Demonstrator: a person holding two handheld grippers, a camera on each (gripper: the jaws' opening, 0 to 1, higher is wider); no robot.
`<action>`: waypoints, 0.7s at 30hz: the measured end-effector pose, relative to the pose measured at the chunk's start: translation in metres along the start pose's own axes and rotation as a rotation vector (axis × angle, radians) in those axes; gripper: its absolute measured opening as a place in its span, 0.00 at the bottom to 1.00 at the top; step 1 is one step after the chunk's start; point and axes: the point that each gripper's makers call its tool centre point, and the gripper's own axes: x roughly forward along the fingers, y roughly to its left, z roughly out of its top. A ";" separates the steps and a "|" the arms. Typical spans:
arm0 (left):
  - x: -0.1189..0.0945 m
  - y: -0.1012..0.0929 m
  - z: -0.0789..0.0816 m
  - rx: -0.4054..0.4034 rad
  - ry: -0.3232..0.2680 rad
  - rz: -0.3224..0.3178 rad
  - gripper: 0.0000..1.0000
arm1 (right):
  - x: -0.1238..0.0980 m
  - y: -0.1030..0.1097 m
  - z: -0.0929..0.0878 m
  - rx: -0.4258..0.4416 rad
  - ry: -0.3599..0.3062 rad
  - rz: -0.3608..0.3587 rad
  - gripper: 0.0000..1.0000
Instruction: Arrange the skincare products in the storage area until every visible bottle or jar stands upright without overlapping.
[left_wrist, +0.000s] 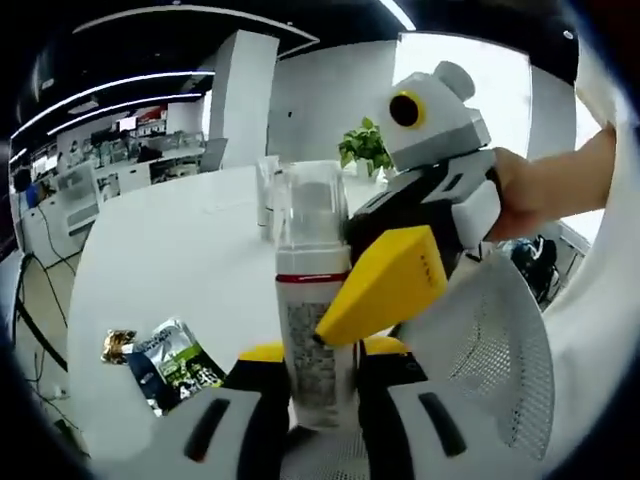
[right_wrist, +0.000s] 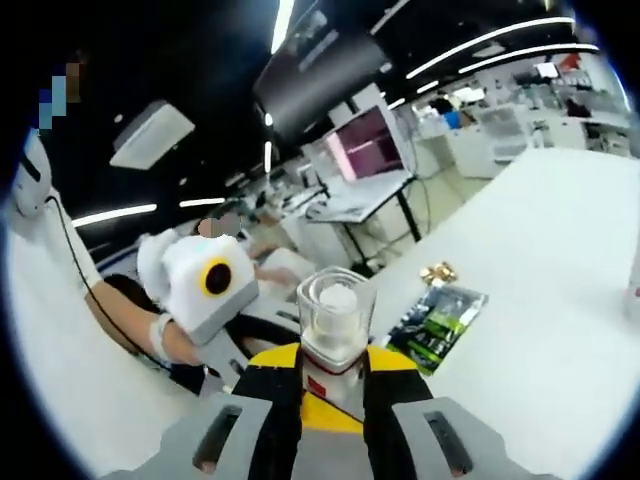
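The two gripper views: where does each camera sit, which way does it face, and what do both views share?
Left gripper view: on the left tool, facing across the white table; the right tool and a hand enter.
Right gripper view: on the right tool, facing the office; the left tool enters.
Shared: the clear-capped white bottle with red band, gripped by both tools, and the green foil sachet.

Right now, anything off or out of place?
Yes: both tongs clamp the same clear-capped bottle, left tongs low on it, right tongs near the red band. Green snack packets lie flat on the white table.
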 end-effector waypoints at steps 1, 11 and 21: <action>0.000 0.001 -0.001 0.011 0.006 0.006 0.22 | 0.000 -0.001 -0.001 0.001 0.000 -0.005 0.17; 0.007 0.018 -0.012 0.105 0.055 0.105 0.24 | 0.014 -0.010 -0.001 -0.044 0.078 -0.032 0.17; 0.005 0.048 -0.035 0.140 0.166 0.236 0.25 | 0.042 -0.018 -0.005 -0.089 0.184 -0.014 0.17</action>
